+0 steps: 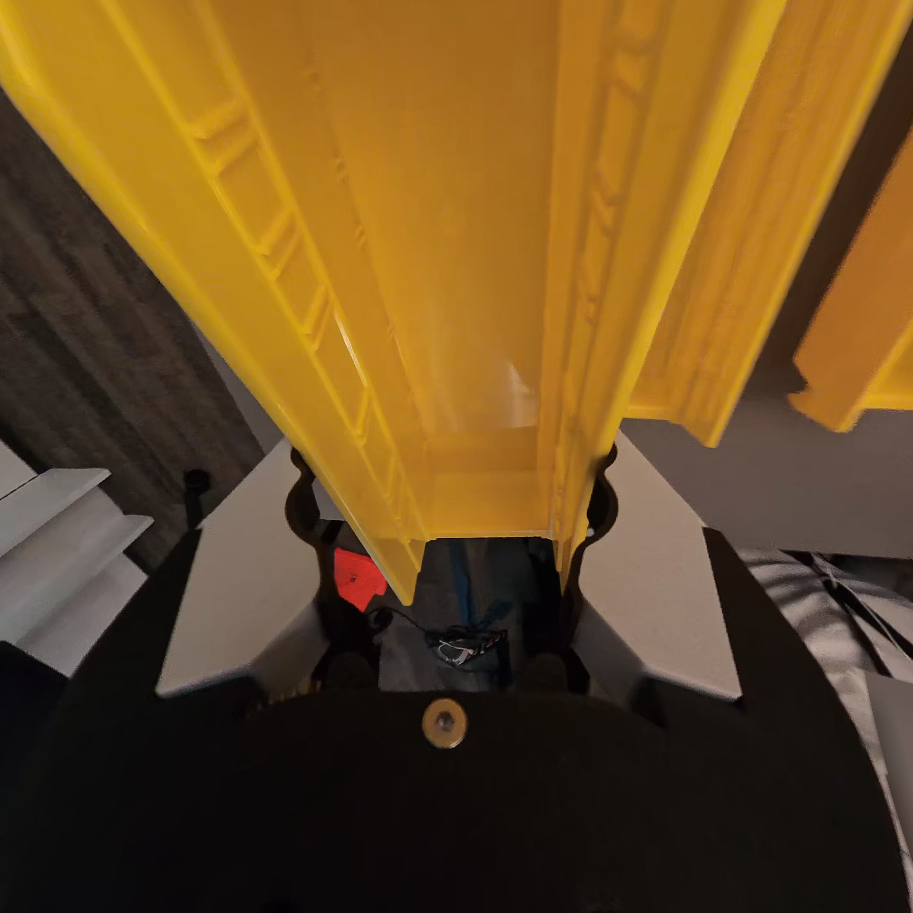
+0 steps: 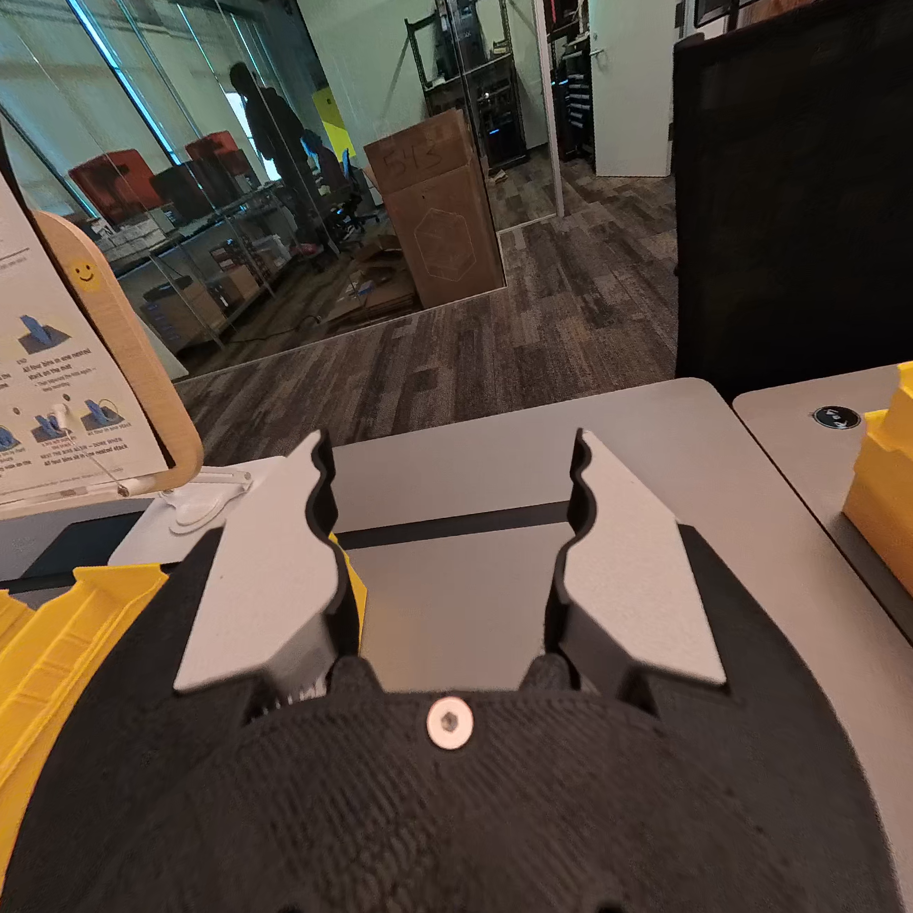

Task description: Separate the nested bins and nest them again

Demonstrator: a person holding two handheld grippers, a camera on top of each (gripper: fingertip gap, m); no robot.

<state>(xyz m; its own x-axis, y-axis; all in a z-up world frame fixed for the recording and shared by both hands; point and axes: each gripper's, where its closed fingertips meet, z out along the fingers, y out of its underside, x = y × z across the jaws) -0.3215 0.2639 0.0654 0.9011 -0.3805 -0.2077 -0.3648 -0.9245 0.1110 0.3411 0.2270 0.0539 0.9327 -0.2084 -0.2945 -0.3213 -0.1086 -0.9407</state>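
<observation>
Left claw (image 1: pixel 452 486): a yellow bin (image 1: pixel 444 247) fills the space between its fingers, and the dark pads (image 1: pixel 600 494) sit against the bin's ribbed walls on both sides. Assessed as gripped across its width. The bin is lifted and tilted, with floor and bench edge visible below it. A 2nd yellow bin (image 1: pixel 859 306) shows at the right edge of the same view, apart from the first.

Right claw (image 2: pixel 452 486): fingers spread wide, only the grey bench (image 2: pixel 494 459) between them, holding nothing. It hovers above the bench. A yellow bin (image 2: pixel 54 657) lies low at its left, partly hidden under the claw body. Further yellow bins (image 2: pixel 879 494) stand on the neighbouring bench at the far right, apparently stacked; the count cannot be told.

Step in hand: judged to be 1 bin carried by the left claw. Whether it is being pulled away from the others or brought back for nesting cannot be told.

Next move calls for:
- levelling the carried bin, opening upward
- lining its walls up with the target before lowering
- the free right claw steadying the bin that receives it

Risk: the ribbed walls may jam if the bin goes in skewed
</observation>
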